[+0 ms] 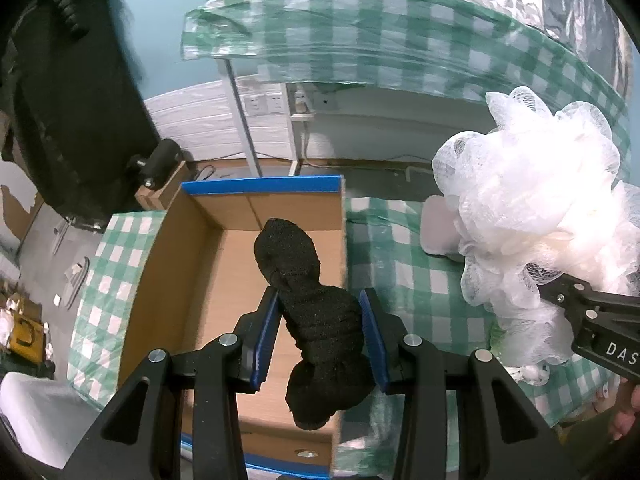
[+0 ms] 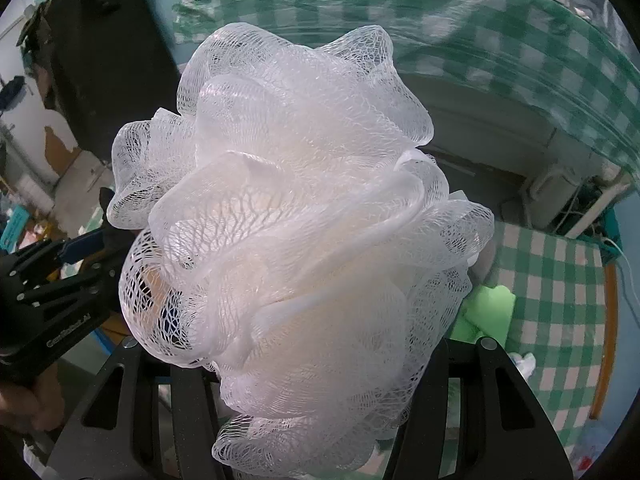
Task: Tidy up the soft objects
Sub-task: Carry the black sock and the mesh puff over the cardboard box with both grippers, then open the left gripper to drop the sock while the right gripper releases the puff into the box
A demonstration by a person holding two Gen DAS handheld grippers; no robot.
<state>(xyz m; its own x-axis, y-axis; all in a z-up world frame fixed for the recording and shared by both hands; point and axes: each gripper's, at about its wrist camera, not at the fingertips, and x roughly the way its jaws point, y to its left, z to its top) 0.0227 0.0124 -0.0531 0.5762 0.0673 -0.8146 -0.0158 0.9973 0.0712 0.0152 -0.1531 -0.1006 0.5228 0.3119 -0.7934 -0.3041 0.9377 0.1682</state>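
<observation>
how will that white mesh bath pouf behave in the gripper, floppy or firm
Probably squashy: the white mesh pouf billows well past the right gripper clamped on it. Likely very light, since it is open netting. Its loose ruffles may snag on edges.

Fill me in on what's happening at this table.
A person is sorting soft things with two handheld grippers. The left gripper is clamped on a rolled black sock, held above an open cardboard box on the green checked tablecloth. The right gripper holds a white mesh bath pouf in the air beside it.
</observation>
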